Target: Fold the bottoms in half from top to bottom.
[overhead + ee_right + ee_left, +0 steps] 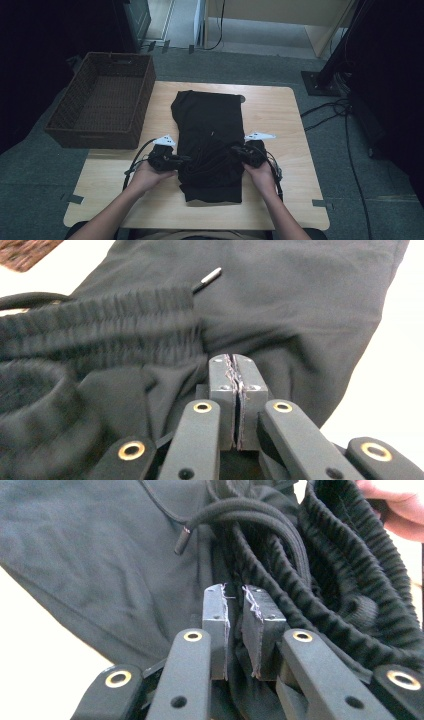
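While lying at mid-frame on the counter (280, 200), being soft, limp black drawstring shorts (210, 130); gripping best at ribbed waistband (100, 320). Left tool (234, 605) slightly parted, grasping nothing clearly; right tool (232, 371) clenched on cloth.

Black drawstring trousers (210, 135) lie folded lengthwise mid-table, ribbed elastic waistband bunched at the near end.
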`<act>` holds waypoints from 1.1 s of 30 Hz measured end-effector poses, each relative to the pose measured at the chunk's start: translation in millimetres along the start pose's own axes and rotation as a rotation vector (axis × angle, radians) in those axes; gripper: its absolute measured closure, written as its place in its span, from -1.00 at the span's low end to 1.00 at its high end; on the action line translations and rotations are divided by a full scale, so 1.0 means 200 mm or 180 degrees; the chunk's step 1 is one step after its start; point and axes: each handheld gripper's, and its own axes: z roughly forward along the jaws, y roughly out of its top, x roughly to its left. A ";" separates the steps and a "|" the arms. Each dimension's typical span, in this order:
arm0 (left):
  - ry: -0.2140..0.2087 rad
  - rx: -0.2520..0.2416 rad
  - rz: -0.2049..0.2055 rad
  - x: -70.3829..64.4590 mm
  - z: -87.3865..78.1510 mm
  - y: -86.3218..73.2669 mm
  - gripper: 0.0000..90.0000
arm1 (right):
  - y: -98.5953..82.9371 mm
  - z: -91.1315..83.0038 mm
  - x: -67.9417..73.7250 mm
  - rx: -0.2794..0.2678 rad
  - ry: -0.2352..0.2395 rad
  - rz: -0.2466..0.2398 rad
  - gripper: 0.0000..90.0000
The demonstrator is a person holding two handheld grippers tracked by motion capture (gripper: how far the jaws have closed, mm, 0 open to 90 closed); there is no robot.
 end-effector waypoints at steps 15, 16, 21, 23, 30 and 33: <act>-0.0203 0.0043 0.0118 -0.04 0.10 0.05 0.82 | 0.19 0.13 -0.06 -0.0035 0.0033 -0.0011 0.96; -0.0222 0.0044 0.0127 -0.05 0.10 0.05 0.82 | 0.21 0.13 -0.06 -0.0020 0.0035 -0.0018 0.98; -0.0335 0.0066 0.0207 -0.11 0.08 0.03 0.81 | 0.22 0.11 -0.03 0.0036 0.0094 -0.0014 0.97; -0.0366 0.0071 0.0227 -0.13 0.07 0.02 0.80 | 0.21 0.09 0.00 0.0041 0.0128 -0.0023 0.96; -0.0156 0.0031 0.0186 -0.09 0.02 0.02 0.76 | 0.08 -0.08 0.12 0.0090 0.0239 -0.0238 0.93; -0.0047 0.0003 0.0137 -0.05 0.02 0.03 0.74 | 0.00 -0.13 0.14 0.0135 0.0281 -0.0211 0.92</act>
